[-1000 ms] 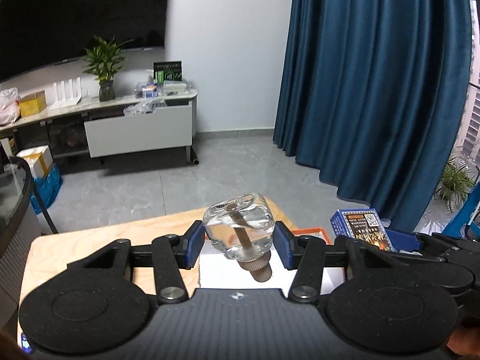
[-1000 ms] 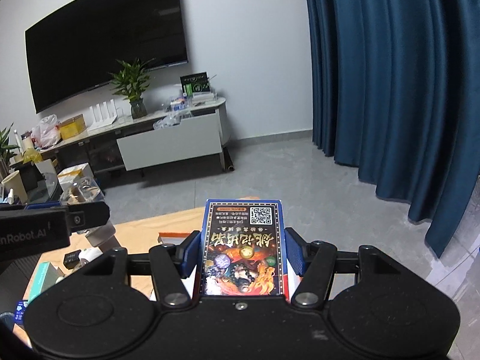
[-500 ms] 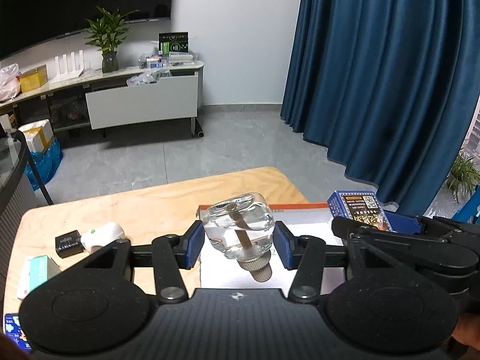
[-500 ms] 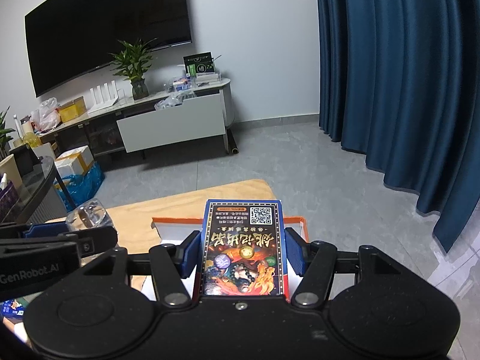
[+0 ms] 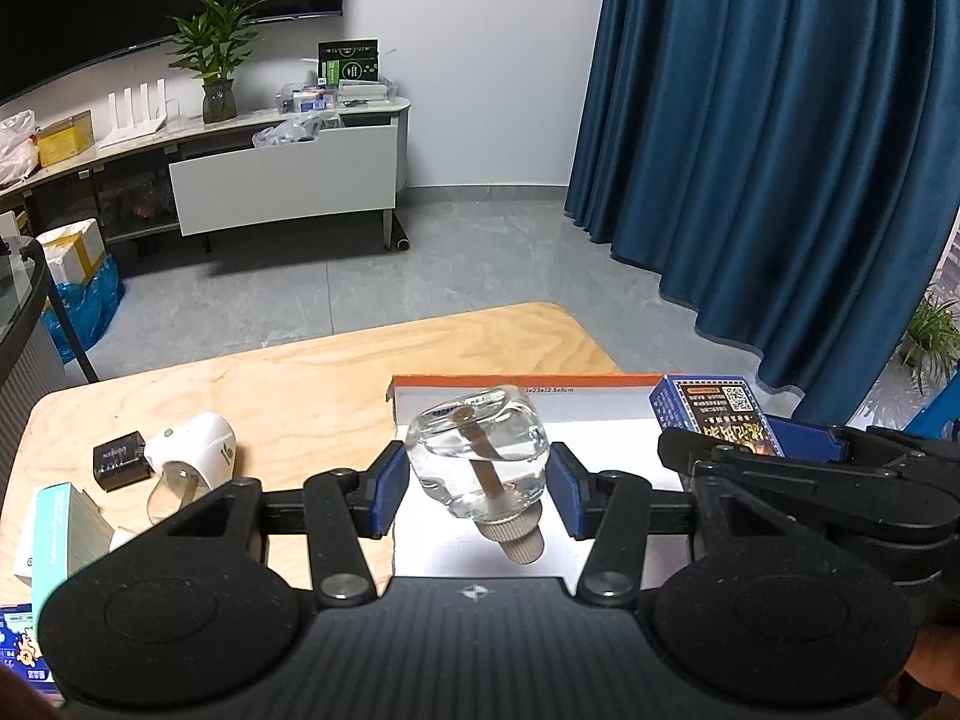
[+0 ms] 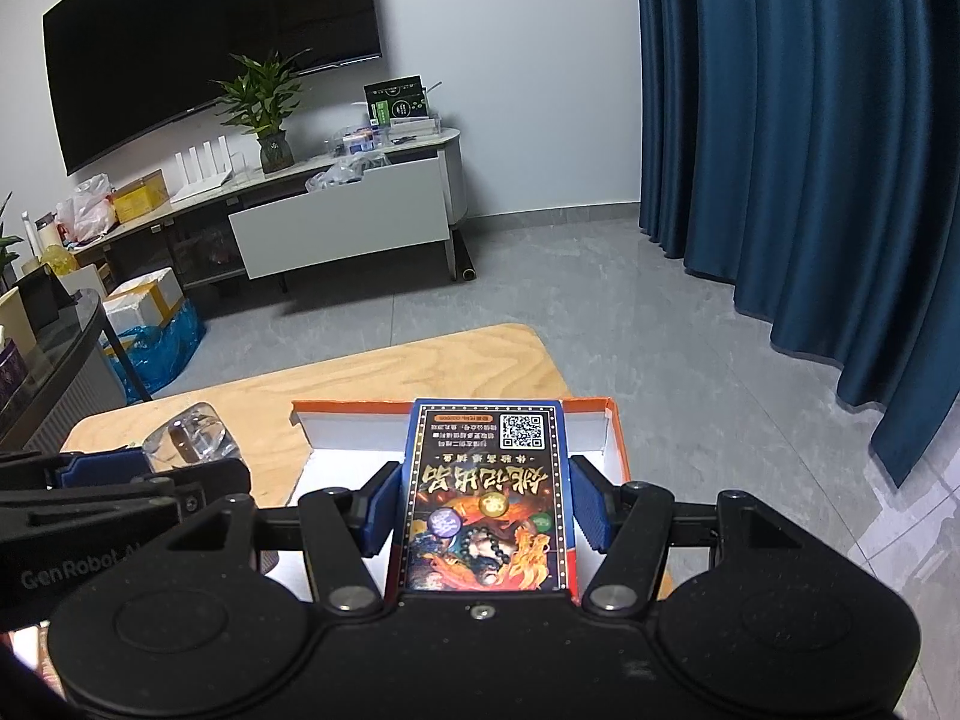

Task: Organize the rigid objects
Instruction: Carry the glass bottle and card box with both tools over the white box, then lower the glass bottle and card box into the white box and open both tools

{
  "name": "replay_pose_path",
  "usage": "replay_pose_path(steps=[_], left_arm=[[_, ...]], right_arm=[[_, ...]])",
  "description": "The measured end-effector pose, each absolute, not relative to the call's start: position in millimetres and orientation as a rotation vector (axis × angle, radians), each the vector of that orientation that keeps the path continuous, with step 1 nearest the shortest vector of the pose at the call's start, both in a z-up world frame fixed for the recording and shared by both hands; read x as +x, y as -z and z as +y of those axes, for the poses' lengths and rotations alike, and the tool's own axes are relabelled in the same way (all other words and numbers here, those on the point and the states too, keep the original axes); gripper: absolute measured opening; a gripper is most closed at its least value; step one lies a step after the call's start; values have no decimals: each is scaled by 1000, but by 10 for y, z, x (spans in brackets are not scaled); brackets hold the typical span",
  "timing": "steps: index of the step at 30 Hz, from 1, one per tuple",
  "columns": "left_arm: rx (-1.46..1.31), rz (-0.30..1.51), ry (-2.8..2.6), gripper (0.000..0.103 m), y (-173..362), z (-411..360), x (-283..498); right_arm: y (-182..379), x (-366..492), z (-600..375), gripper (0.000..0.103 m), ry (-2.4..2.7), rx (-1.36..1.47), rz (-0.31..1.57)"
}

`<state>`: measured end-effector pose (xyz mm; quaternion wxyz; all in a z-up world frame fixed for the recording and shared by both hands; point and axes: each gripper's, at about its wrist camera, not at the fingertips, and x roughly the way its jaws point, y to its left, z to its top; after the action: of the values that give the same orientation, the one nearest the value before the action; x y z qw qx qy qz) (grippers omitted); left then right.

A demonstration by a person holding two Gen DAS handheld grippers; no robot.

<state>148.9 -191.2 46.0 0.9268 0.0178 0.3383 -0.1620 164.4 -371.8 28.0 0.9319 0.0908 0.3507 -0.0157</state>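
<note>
My left gripper (image 5: pixel 477 495) is shut on a clear glass bottle (image 5: pixel 480 450) with a metal cap, held above the left part of a white box with an orange rim (image 5: pixel 510 387). My right gripper (image 6: pixel 483 507) is shut on a blue card box (image 6: pixel 489 498) with a QR code, held over the same orange-rimmed box (image 6: pixel 612 420). The card box also shows at the right of the left wrist view (image 5: pixel 714 414). The glass bottle shows at the left of the right wrist view (image 6: pixel 192 438).
On the wooden table (image 5: pixel 288 384) to the left lie a white device (image 5: pixel 198 450), a black adapter (image 5: pixel 120 459), a teal-and-white box (image 5: pixel 54 528) and a blue packet (image 5: pixel 21 648). Beyond the table are grey floor, a TV cabinet (image 5: pixel 282 180) and blue curtains (image 5: pixel 780 150).
Both grippers have tilted down and lowered toward the table with their loads. More of the table and the orange-rimmed box has come into view.
</note>
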Motion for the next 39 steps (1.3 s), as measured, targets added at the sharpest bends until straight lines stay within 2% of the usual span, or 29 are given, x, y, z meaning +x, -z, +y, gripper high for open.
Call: replay_pose_path(steps=[39], left_arm=[[53, 717, 321, 51, -357, -1987, 1503]], right_arm=[[-166, 1638, -3751, 71, 39, 201, 726]])
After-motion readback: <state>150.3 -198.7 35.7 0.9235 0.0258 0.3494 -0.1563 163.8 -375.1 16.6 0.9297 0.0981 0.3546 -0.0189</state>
